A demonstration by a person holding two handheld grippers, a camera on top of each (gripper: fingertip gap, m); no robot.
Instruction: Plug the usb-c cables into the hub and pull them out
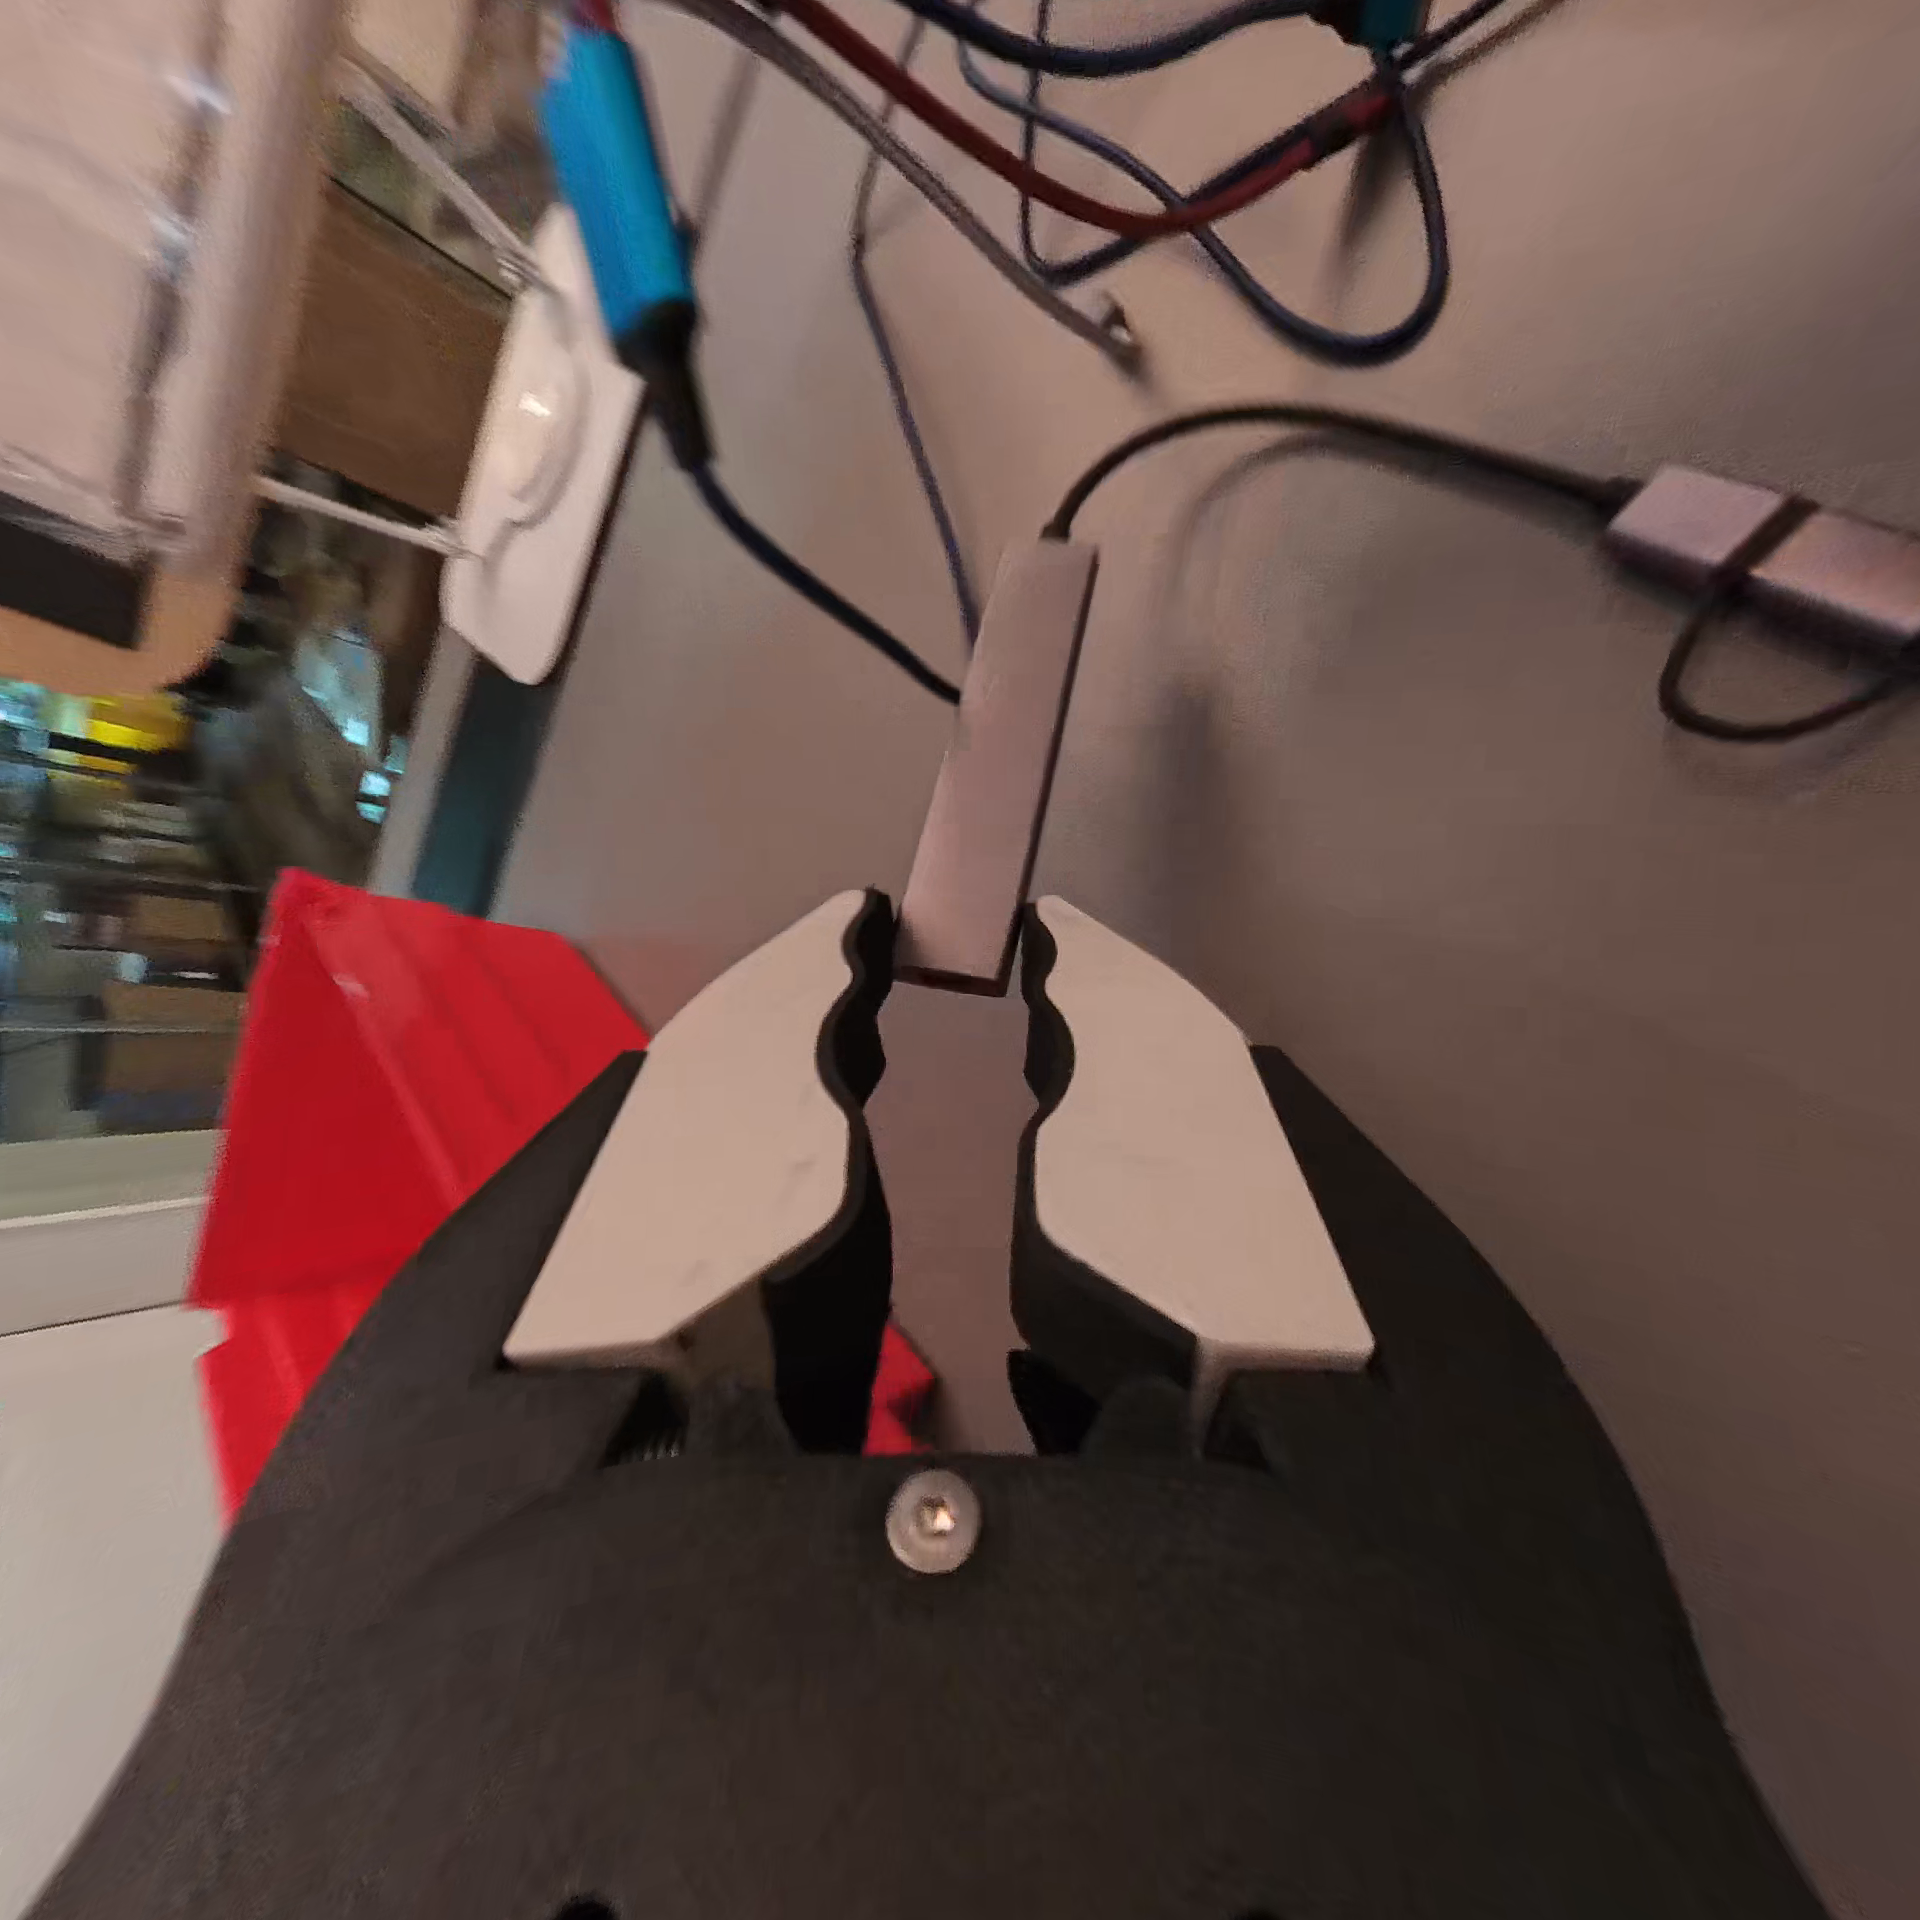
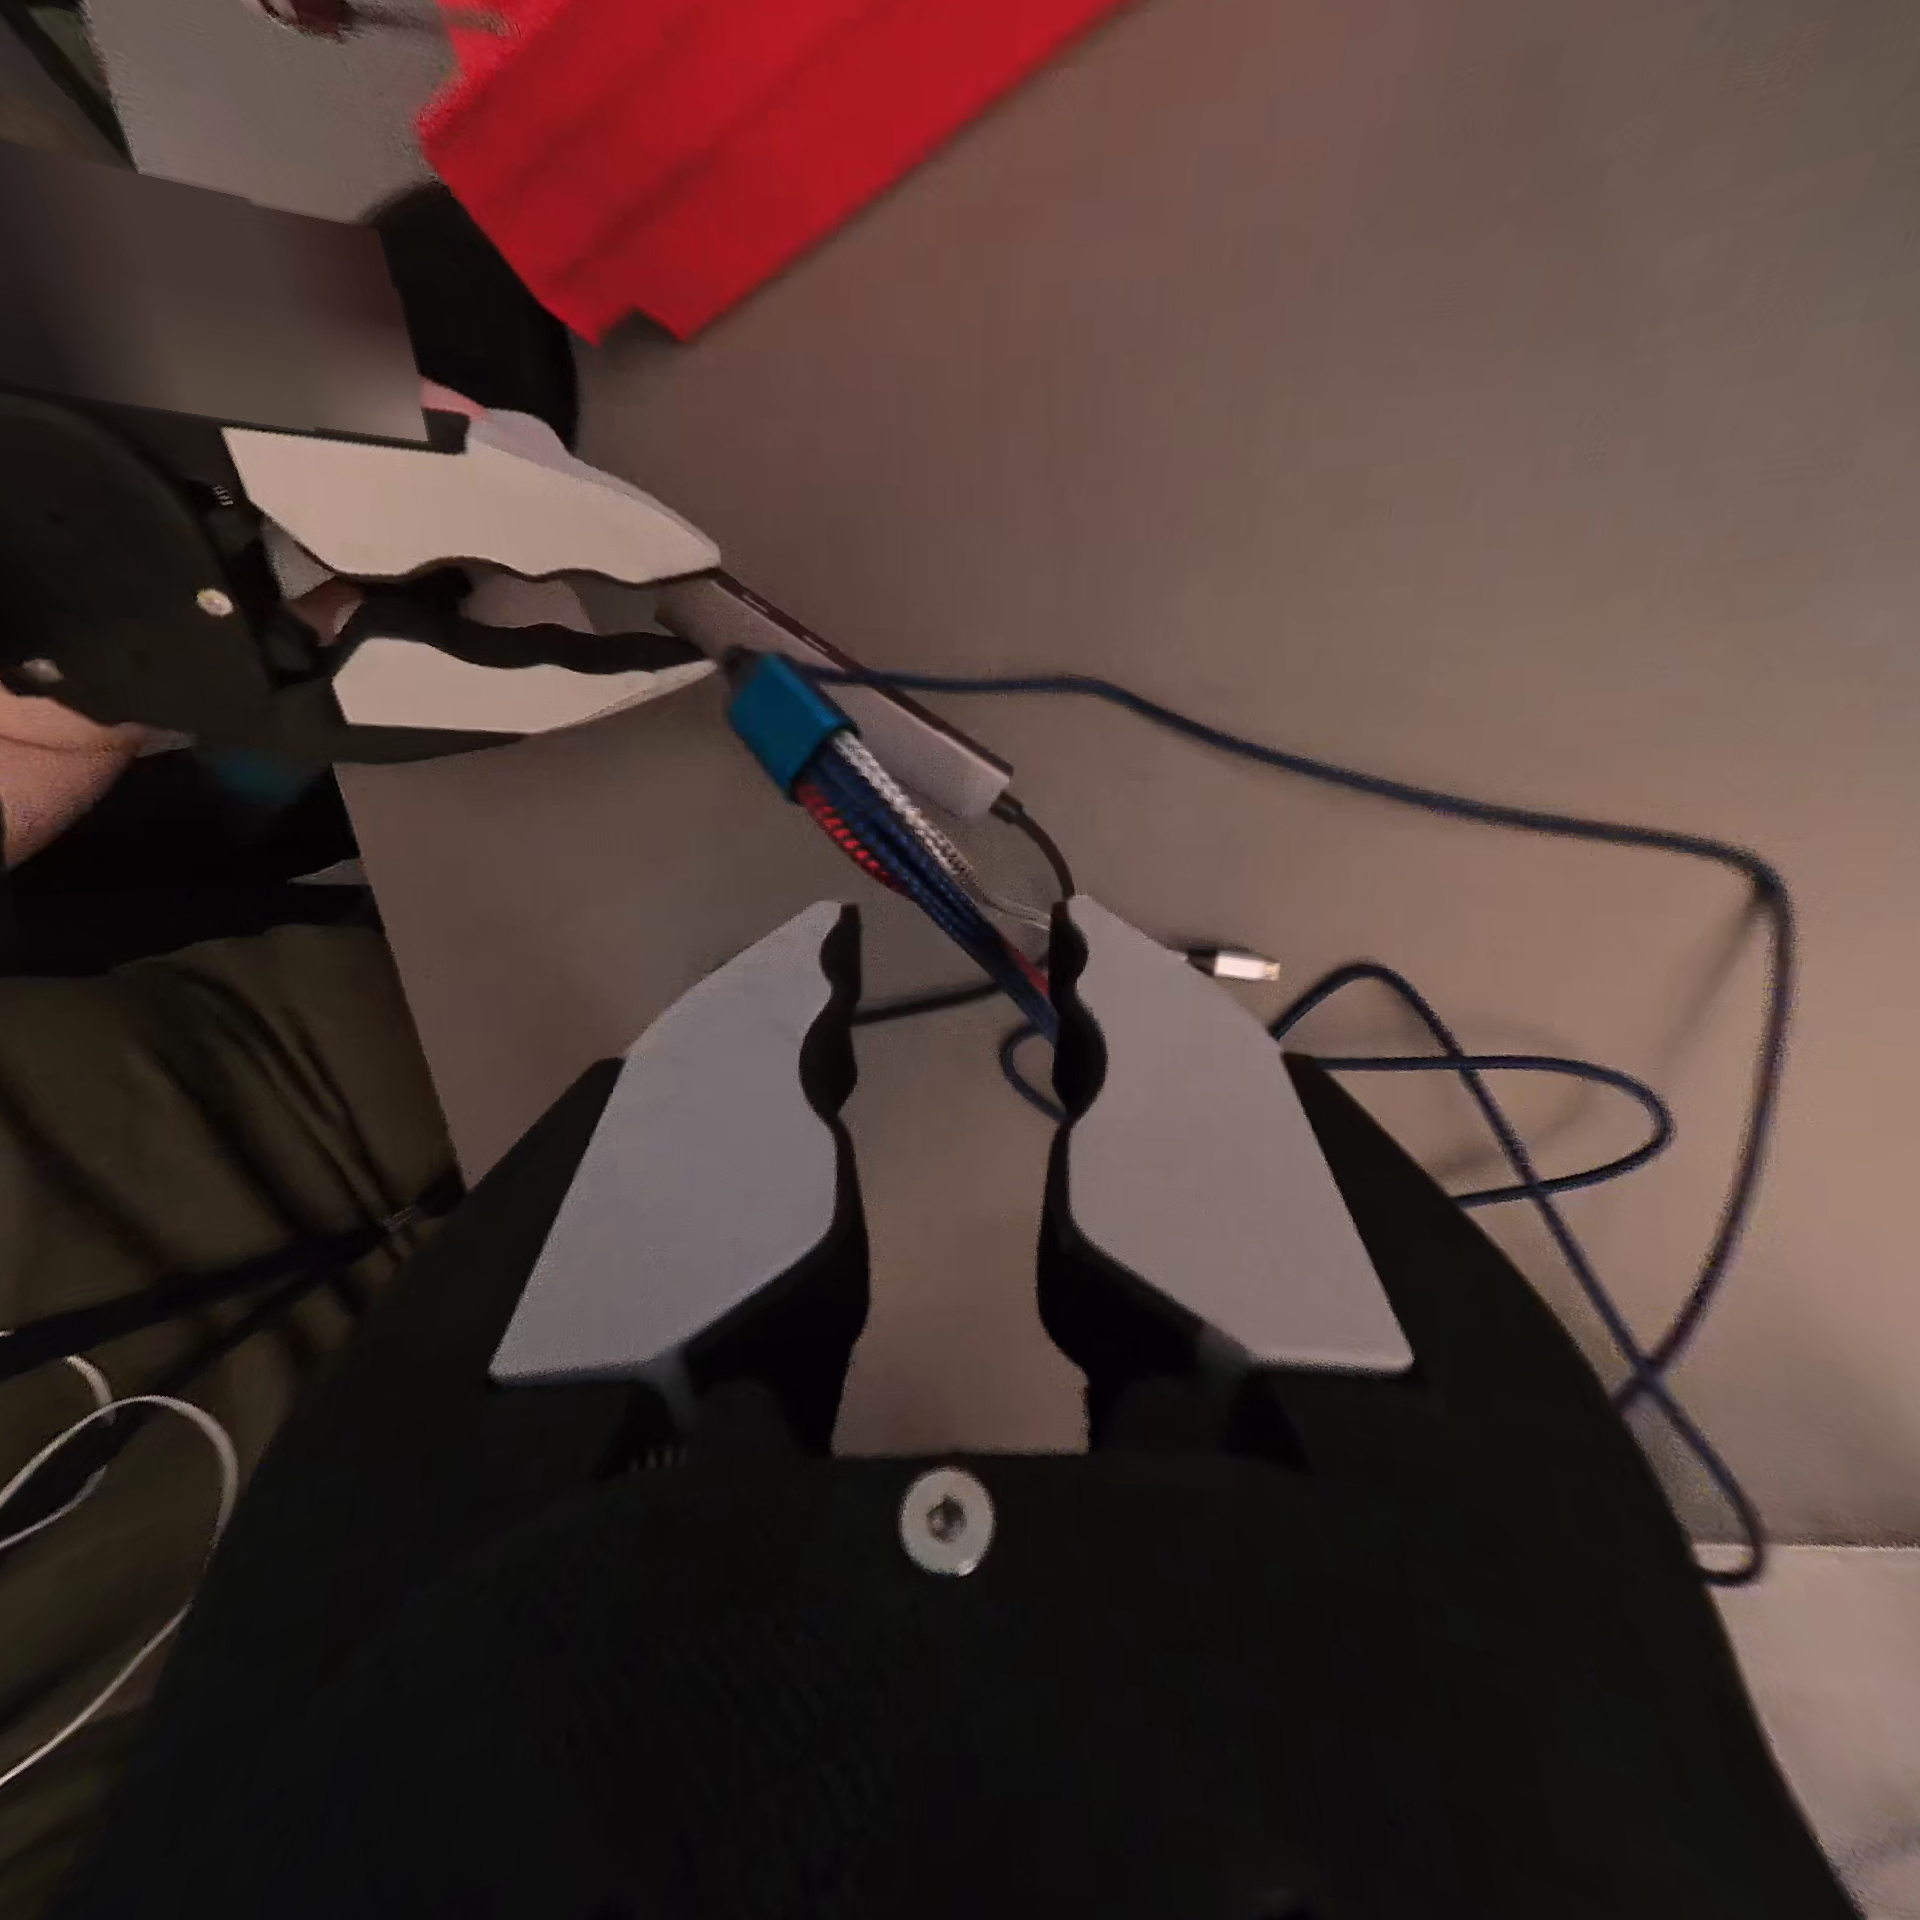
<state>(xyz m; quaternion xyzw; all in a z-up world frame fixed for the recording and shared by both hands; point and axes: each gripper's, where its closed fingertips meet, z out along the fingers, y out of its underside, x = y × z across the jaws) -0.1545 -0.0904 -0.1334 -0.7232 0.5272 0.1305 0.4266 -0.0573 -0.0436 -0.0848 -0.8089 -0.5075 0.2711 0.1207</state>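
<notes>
Jaws of the left gripper (image 1: pixel 958 940) clench the near end of the slim grey hub (image 1: pixel 1013 748), holding it lifted above the grey bench (image 1: pixel 1455 1039); its thin black lead (image 1: pixel 1299 421) curves away from the far end. Right gripper (image 2: pixel 954 940) hangs released, jaws apart, just short of the braided cables (image 2: pixel 914 831) that trail from a blue plug (image 2: pixel 784 727) beside the hub. Loose blue cable (image 2: pixel 1558 1143) loops over the bench, and a red bin (image 1: pixel 416 1070) sits at the bench's edge.
</notes>
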